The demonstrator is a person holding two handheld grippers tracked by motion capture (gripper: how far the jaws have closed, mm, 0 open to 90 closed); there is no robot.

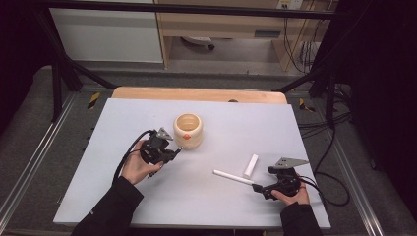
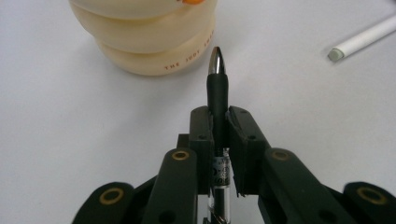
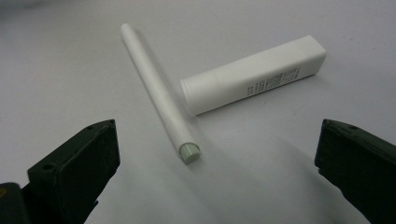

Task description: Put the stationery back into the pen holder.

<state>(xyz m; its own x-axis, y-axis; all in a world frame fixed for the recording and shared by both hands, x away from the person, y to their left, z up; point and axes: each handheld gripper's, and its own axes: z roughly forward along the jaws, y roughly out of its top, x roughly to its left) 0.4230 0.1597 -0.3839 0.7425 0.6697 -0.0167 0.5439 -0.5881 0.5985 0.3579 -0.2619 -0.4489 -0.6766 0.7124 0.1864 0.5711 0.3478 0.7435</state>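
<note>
My left gripper (image 2: 219, 122) is shut on a black pen (image 2: 217, 86) with a silver tip that points at the foot of a cream ribbed cup (image 2: 149, 37). From above, that left gripper (image 1: 172, 151) sits just left of the cup (image 1: 188, 131), with the pen tip close to its side. My right gripper (image 3: 215, 163) stands open, its jaws wide apart on either side of a thin white pen (image 3: 159, 98). A white rectangular tube (image 3: 254, 74) lies just beyond it. In the high view my right gripper (image 1: 259, 188) is near the table's front right, at the white pen's (image 1: 232, 177) near end.
The white table (image 1: 147, 206) has a wooden strip (image 1: 196, 93) along its far edge. Black frame legs and cables stand on the floor around it. The white tube (image 1: 251, 165) lies right of centre.
</note>
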